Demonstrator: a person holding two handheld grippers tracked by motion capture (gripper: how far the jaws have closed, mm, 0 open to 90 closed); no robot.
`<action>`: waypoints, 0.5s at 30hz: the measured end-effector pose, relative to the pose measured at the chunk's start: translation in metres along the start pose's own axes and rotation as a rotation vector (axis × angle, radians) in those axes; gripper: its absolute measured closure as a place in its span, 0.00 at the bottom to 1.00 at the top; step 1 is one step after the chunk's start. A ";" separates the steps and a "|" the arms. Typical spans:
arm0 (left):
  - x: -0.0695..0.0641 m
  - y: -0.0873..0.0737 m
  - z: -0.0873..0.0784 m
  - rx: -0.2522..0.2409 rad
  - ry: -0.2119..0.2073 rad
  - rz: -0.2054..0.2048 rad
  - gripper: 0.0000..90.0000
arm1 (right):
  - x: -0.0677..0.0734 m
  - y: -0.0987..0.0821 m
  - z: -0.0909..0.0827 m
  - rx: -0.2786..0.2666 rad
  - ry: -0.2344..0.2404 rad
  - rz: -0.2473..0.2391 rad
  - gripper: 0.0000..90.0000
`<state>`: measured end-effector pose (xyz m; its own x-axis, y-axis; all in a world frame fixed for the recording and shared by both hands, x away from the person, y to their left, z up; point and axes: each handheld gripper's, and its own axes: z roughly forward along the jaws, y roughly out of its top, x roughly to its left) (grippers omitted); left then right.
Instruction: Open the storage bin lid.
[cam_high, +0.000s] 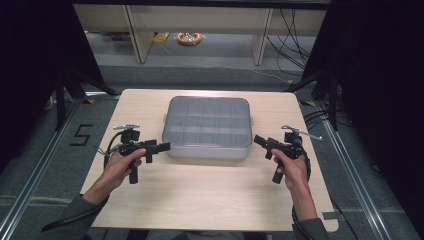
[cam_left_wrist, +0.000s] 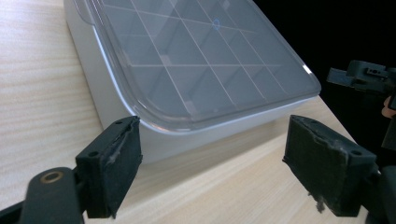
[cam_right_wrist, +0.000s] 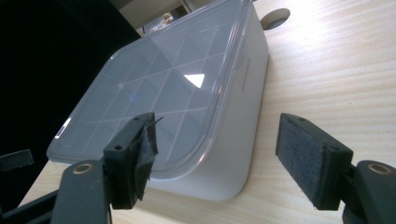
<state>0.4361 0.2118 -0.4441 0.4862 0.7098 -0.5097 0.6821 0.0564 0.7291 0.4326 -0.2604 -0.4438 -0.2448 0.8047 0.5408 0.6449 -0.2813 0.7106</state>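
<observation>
Forearms and hands enter from the near edge of the tabletop. At left, the left tongs stand with jaws wide apart, empty, just beside the near left corner of the box. Centre: this pale, shallow box with a gridded interior rests in the middle of the tabletop under a clear lid, which sits fully seated. At right, the right tongs, jaws likewise spread and holding nothing, aim at the near right corner. Judged progress: approach made, no grasp yet; gripping and opening or lifting remain. Bare wood lies open in front of the box and along both sides; its far edge sits nearer the tabletop's rear edge.
</observation>
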 end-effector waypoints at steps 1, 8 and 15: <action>0.002 0.005 0.001 0.002 -0.005 -0.002 0.20 | 0.001 0.002 0.001 0.009 0.003 0.022 0.34; 0.005 0.018 0.005 0.002 -0.024 -0.005 0.19 | -0.003 0.012 0.011 -0.008 -0.003 -0.035 0.35; 0.023 0.035 0.018 0.016 -0.029 -0.078 0.18 | -0.001 0.024 0.025 0.032 -0.015 0.039 0.37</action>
<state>0.4814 0.2170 -0.4384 0.4468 0.6829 -0.5779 0.7269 0.0995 0.6795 0.4667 -0.2549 -0.4385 -0.2082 0.8013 0.5609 0.6769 -0.2959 0.6740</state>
